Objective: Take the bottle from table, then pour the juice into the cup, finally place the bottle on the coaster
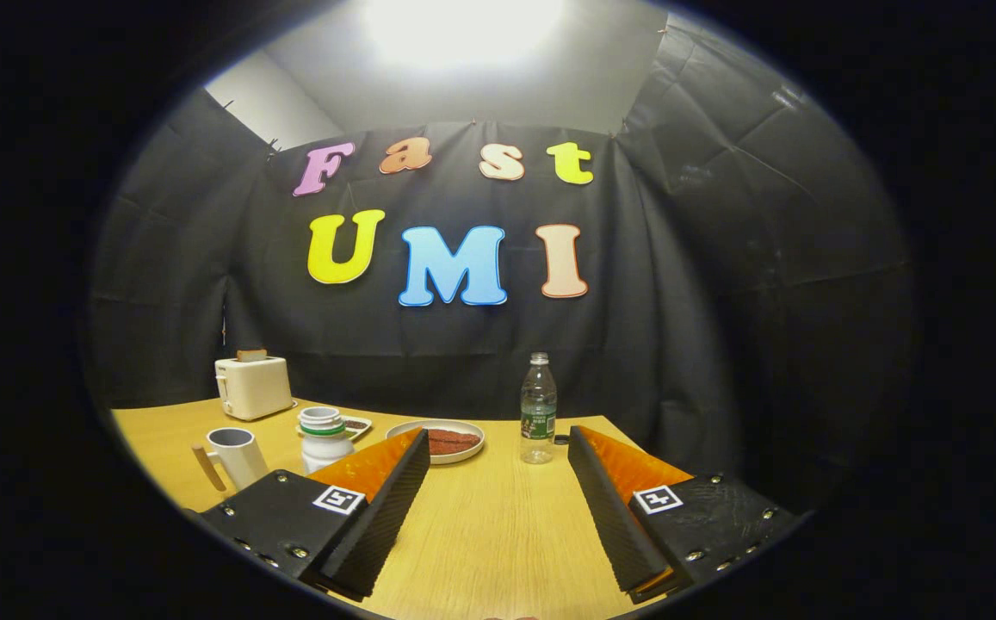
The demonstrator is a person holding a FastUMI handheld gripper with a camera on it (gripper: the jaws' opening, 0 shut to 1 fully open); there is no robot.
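Note:
A clear plastic bottle (538,412) with a green label stands upright on the wooden table (480,534), beyond my fingers and a little toward the right one. A white cup (235,456) with a wooden handle stands just beyond the left finger. A round white dish with a reddish-brown inside (448,442), maybe the coaster, lies ahead between the fingers, left of the bottle. My gripper (498,452) is open, its fingers wide apart over the table with nothing between them.
A white jar (324,437) with a green band stands next to the cup, with a small tray (358,424) behind it. A white toaster (253,387) holding toast sits at the far left back. The table's right edge runs just past the bottle.

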